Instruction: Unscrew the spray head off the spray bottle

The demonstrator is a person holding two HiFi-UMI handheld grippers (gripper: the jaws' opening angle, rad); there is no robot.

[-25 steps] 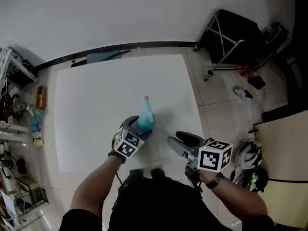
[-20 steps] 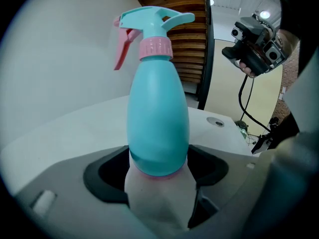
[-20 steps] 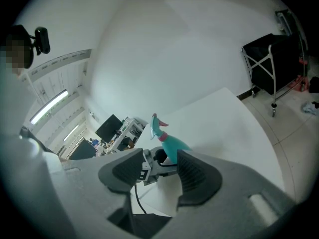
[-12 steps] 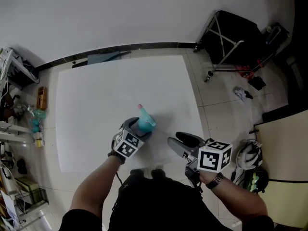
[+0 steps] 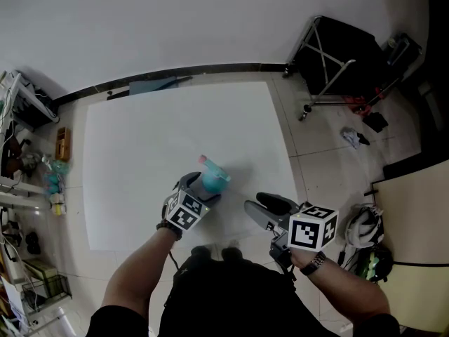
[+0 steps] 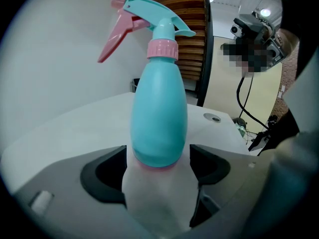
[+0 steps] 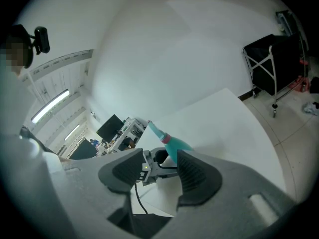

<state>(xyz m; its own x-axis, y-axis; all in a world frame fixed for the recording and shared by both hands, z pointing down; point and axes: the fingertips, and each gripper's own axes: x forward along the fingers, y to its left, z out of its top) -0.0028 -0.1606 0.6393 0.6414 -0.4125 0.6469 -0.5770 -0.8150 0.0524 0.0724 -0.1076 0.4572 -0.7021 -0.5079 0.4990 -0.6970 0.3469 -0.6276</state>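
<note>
A teal spray bottle (image 5: 211,180) with a pink collar (image 6: 162,49) and a teal spray head with a pink trigger (image 6: 149,14) stands on the white table (image 5: 140,132). Its base sits between the jaws of my left gripper (image 5: 202,189), seen close up in the left gripper view (image 6: 158,166). These jaws have just been opening. Thin dark gaps show beside the bottle (image 6: 159,118), so the pads do not press it. The trigger points left in the head view. My right gripper (image 5: 265,210) hangs open and empty at the table's near right edge, facing the bottle (image 7: 174,143).
A black folding cart (image 5: 344,55) stands on the tiled floor at the far right. Shelves with clutter (image 5: 28,160) line the left side. A helmet (image 5: 361,223) lies on the floor by the right hand.
The bottle has turned between the left jaws: its spray head pointed away from me and now points left. Both hands have kept their places.
</note>
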